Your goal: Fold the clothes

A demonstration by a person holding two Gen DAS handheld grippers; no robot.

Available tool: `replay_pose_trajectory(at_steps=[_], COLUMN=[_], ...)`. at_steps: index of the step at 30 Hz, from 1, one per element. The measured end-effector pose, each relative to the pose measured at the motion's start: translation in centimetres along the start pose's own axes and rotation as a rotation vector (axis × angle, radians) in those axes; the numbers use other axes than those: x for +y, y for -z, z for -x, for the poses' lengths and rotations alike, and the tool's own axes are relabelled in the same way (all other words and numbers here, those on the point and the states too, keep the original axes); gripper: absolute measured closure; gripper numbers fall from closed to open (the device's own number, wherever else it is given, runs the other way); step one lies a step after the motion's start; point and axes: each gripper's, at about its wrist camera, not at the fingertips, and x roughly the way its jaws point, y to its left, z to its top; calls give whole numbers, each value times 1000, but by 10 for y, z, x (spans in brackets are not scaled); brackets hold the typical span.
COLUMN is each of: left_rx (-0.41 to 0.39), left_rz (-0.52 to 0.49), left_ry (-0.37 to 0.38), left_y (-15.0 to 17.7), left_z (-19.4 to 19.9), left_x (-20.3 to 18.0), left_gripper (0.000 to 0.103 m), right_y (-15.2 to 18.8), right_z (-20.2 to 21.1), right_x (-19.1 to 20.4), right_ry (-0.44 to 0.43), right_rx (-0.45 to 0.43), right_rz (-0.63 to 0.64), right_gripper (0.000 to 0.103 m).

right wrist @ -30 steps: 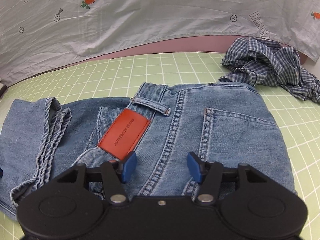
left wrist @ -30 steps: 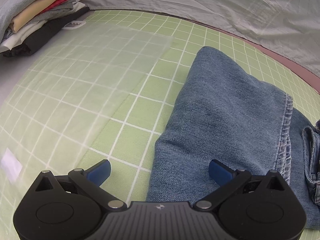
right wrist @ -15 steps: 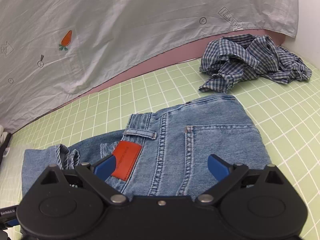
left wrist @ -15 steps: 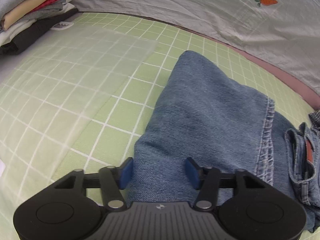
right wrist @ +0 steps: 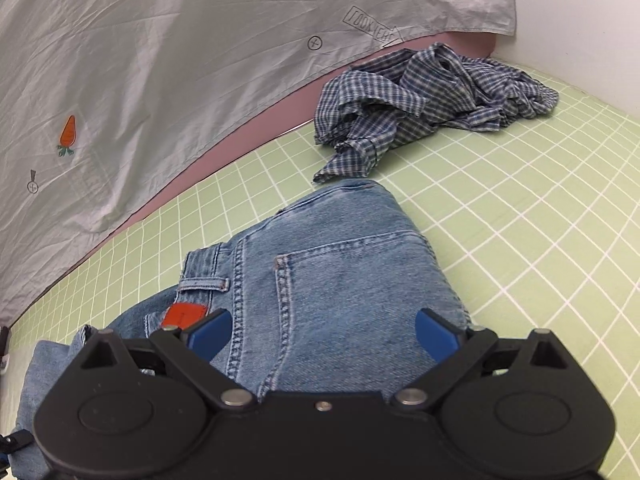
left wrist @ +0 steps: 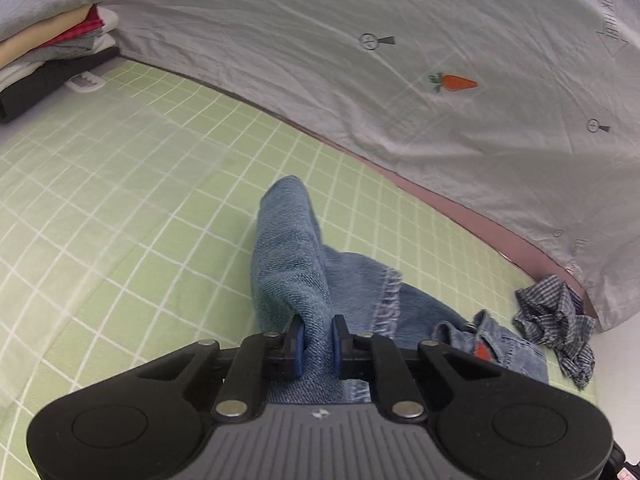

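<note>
Blue jeans (right wrist: 340, 288) lie on the green checked sheet (right wrist: 540, 240), back pocket up, with a red leather patch (right wrist: 185, 315) at the waistband. My left gripper (left wrist: 316, 340) is shut on the folded leg end of the jeans (left wrist: 292, 256) and holds it lifted off the sheet. My right gripper (right wrist: 322, 334) is open, its blue pads spread wide just above the seat of the jeans, holding nothing.
A crumpled blue checked shirt (right wrist: 424, 96) lies at the far right; it also shows in the left wrist view (left wrist: 556, 320). A stack of folded clothes (left wrist: 48, 40) sits at the far left. A grey carrot-print cloth (left wrist: 400, 60) hangs behind.
My left gripper closed on the jeans leg and lifted it. My right gripper opened wide and drew back over the seat of the jeans.
</note>
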Motion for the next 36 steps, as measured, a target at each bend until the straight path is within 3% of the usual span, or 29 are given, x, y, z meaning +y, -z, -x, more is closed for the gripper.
replay_pose_trajectory(at_steps=[3,9,14,18,22,24,27,29,32,36], left_rx=[-3,65,203,335,407,414,369,313,197,140], left_rz=[-80,-181,-239,-200,-88,-58,-4,26,66,130], left_ry=[52,195,321,263,233,238,297,321,308,109], left_y=[10,46,84,123,125,120,108,98,81,72], left_z=[-1,-18,-59,-112,-144,-146,-127,-111,-85,-80], left_x=[-42,-117,-182,-202,-194,-194,-192,-188,-177,-145], left_gripper=[90,90,90,90,88,83,55,25,17,14], right_y=[1,-2,-18,-28,-40,-47,-55,-60,-69,-77], right_z=[4,15,22,18,11,7,-1,-9,-20,-34], right_x=[-14,-41,-78,-110,-137,-147,-158,-157,-141,-104], right_ry=[-2,-18,-6,19,30,29,7,-33,-142,-333], right_rx=[2,20,11,21,22,23,29,45,64,119], right_rz=[-34,-42,-64,-93,-111,-120,-160,-186,-191,-153], right_gripper=[4,4,4,4,4,4,4,4,4,7])
